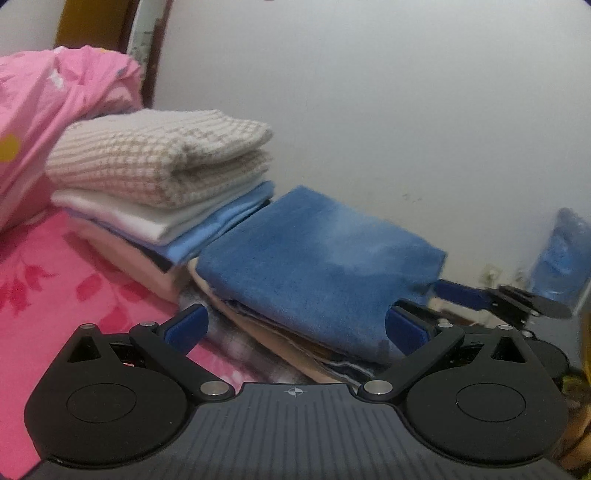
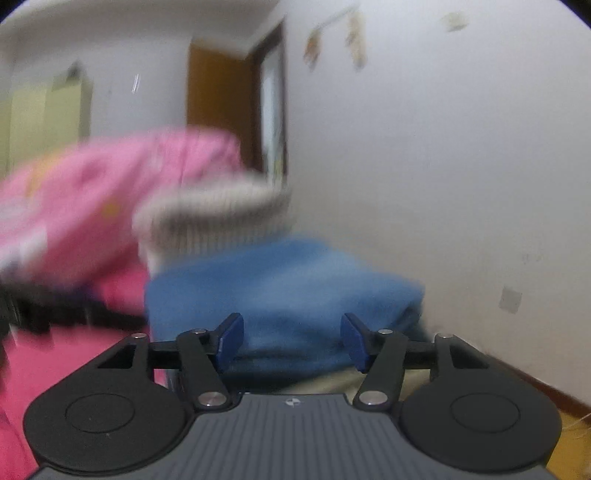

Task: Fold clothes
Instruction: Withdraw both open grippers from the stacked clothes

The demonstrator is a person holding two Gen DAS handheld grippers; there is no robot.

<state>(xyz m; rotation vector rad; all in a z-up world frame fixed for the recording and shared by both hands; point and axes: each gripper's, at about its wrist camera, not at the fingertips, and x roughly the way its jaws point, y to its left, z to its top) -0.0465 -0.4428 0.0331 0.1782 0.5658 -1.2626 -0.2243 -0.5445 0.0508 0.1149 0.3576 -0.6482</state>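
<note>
This is a bedroom in a home: a bed with a bright pink flower-printed sheet [image 1: 48,280] carries a bunched pink quilt [image 1: 55,107] and stacks of folded laundry, among them a beige checked waffle-weave towel [image 1: 155,155] and a folded blue terry towel [image 1: 317,266]. Plain white plastered walls [image 2: 424,147] bear a few small paper stickers [image 2: 354,33] and a wall socket [image 2: 510,300]. A brown wooden door frame [image 2: 221,92] and a pale yellow-green cupboard [image 2: 48,110] stand behind.
</note>
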